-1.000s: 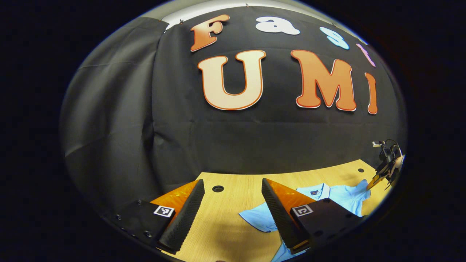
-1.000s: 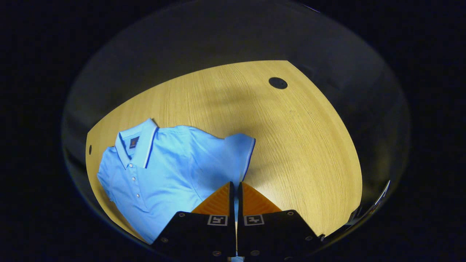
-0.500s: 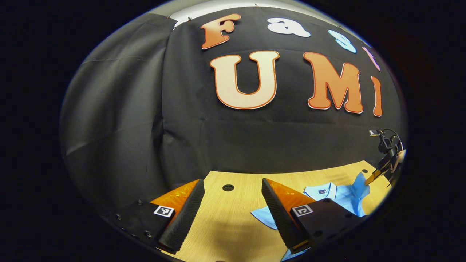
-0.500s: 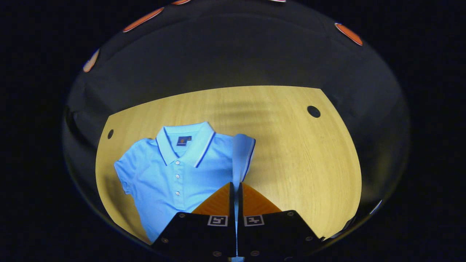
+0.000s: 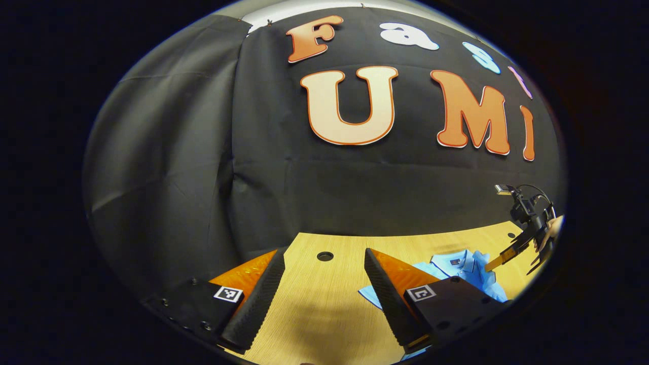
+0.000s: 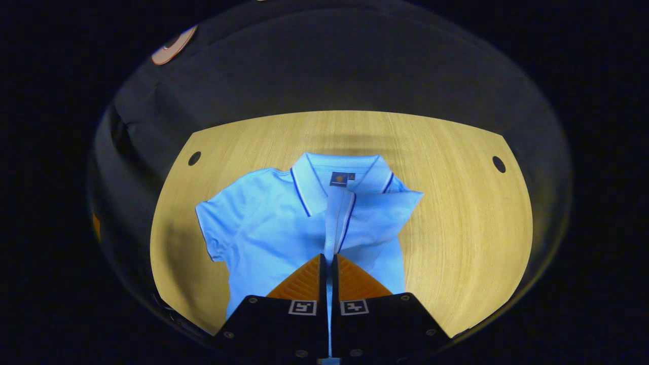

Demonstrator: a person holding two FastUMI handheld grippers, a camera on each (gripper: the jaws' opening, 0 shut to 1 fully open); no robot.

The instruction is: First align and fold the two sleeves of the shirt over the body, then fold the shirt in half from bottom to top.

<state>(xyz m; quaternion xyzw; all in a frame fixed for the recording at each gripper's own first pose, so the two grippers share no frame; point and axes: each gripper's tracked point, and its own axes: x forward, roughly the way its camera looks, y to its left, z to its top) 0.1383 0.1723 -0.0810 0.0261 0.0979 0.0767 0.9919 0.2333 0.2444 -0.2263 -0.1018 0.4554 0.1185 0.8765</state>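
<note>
A light blue polo shirt [image 6: 274,228] lies face up on the wooden table [image 6: 456,218], collar toward the far edge. My right gripper [image 6: 327,261] is shut on the cuff of one sleeve [image 6: 337,218] and holds it lifted over the middle of the shirt's chest. The other sleeve [image 6: 210,228] lies spread out flat to the left. In the left gripper view my left gripper [image 5: 324,263] stands open above the bare table, left of the shirt [image 5: 456,268]. Farther off at the right edge of that view, the right gripper [image 5: 499,261] pinches the sleeve.
Round holes [image 6: 194,158] [image 6: 499,163] sit near the table's two far corners, and one hole [image 5: 324,256] lies just beyond my left gripper. The black cloth wall [image 5: 304,182] hangs close behind the table's far edge.
My right gripper has carried the sleeve up and across from the shirt's side to over its chest. The left gripper stayed open and swung slightly left.
</note>
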